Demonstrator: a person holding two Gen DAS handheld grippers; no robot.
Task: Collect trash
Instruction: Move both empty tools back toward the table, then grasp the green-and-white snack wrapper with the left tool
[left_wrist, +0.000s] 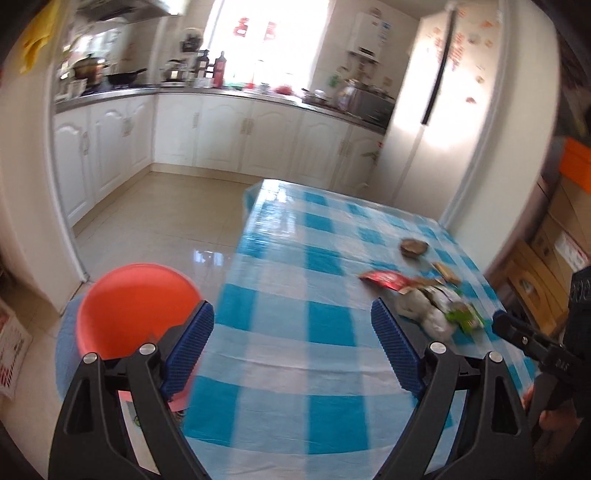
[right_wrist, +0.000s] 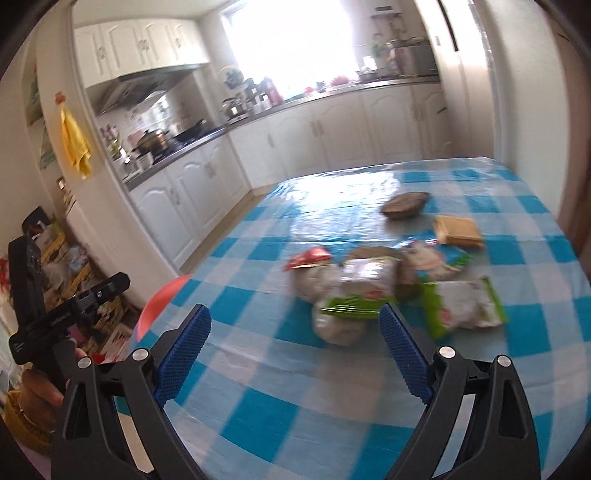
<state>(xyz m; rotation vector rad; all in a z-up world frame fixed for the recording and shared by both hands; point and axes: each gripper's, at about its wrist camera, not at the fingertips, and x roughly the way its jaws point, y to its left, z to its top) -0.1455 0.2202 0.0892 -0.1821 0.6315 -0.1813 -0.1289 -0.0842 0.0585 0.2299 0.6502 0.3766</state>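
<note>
A pile of trash lies on the blue-and-white checked table (left_wrist: 295, 280): white-and-green wrappers (right_wrist: 354, 291), a red wrapper (right_wrist: 308, 257), a flat green-edged packet (right_wrist: 461, 306), a tan biscuit pack (right_wrist: 458, 230) and a brown paper cup (right_wrist: 404, 205). The pile also shows in the left wrist view (left_wrist: 436, 302). An orange basin (left_wrist: 136, 306) sits on a blue stool beside the table's left edge. My left gripper (left_wrist: 291, 328) is open and empty over the table, between the basin and the pile. My right gripper (right_wrist: 293, 330) is open and empty just short of the pile.
Kitchen cabinets (left_wrist: 221, 129) and a counter with pots stand beyond a tiled floor (left_wrist: 166, 218). A white fridge (left_wrist: 443, 103) stands behind the table. Boxes and clutter (right_wrist: 74, 266) lie on the floor at the left of the right wrist view.
</note>
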